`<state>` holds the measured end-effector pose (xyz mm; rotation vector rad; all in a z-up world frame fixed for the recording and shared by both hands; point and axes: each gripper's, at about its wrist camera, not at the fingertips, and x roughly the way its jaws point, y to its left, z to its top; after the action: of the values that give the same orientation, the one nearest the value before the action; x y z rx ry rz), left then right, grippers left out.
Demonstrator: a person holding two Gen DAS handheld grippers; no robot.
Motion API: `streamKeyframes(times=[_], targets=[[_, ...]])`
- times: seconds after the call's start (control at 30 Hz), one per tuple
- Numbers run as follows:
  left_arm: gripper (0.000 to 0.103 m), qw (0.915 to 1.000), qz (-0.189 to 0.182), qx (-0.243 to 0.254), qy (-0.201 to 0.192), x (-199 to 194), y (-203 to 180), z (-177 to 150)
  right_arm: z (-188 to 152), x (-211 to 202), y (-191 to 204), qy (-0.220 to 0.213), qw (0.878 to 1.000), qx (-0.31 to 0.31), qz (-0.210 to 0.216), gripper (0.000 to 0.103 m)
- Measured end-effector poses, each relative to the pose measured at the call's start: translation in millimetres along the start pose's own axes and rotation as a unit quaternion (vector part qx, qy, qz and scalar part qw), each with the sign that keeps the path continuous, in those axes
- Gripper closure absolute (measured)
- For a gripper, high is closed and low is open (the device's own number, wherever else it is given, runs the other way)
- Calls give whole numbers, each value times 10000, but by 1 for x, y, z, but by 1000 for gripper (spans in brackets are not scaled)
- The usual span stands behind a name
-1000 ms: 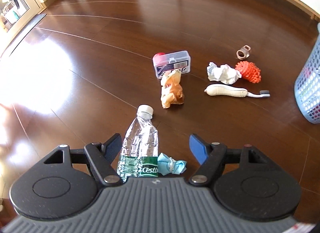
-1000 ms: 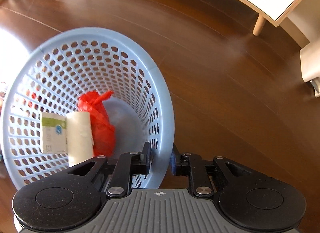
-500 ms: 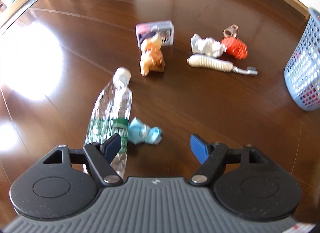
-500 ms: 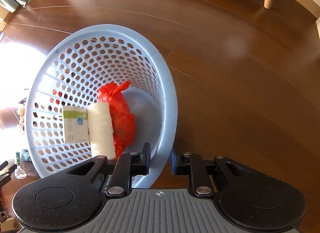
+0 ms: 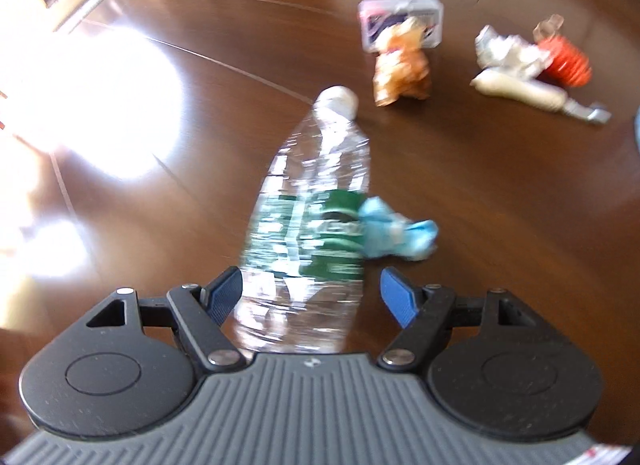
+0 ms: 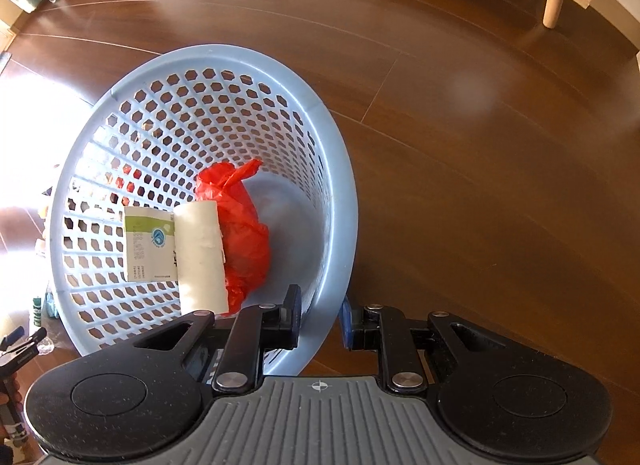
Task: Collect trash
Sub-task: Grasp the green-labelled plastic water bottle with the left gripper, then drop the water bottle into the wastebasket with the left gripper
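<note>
A crushed clear water bottle (image 5: 316,201) with a green label lies on the dark wood floor, cap pointing away. My left gripper (image 5: 310,295) is open and low over it, its blue pads either side of the bottle's base; a gap shows at the right pad. A crumpled light-blue wrapper (image 5: 394,235) lies against the bottle's right side. My right gripper (image 6: 320,319) is shut on the near rim of the tilted blue mesh basket (image 6: 340,169). Inside the basket lie a red plastic bag (image 6: 240,233), a white roll (image 6: 200,257) and a green-and-white box (image 6: 148,245).
Beyond the bottle lie an orange crumpled wrapper (image 5: 402,69), a clear plastic box (image 5: 400,15), a white tissue wad (image 5: 508,51), a red-orange net (image 5: 568,63) and a cream-handled brush (image 5: 524,91). A white cabinet's wooden leg (image 6: 554,5) stands at the far right.
My left gripper has come down and in over the bottle, whose base now sits between the pads. The right gripper keeps its hold while the basket sits a little further back in view.
</note>
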<state>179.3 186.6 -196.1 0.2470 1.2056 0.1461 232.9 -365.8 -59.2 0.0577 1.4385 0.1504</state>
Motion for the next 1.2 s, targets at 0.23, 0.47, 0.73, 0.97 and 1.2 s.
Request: streamKeyframes(times=[0.23,0.47,0.73,0.97,1.2], targets=[[29,9984,445,353,42,33,-17,2,2,4,-2,20,10000,-17,60,87],[76,9935,943,638,38,60,-28,14,1,-2,-22,15,10000,-41,78,87],[90,9986,468,160,-206,20,-12,17,4,10,-20,3,10000,-41,77,87],[90,9987,-309,69,-408,-54,-35,39,7,17,-19,-99,9999,-122,11,87],[90,9870,-1438,272,-660,-142,-77,83,5,22,-16,-346,9989,-268,-167,87]])
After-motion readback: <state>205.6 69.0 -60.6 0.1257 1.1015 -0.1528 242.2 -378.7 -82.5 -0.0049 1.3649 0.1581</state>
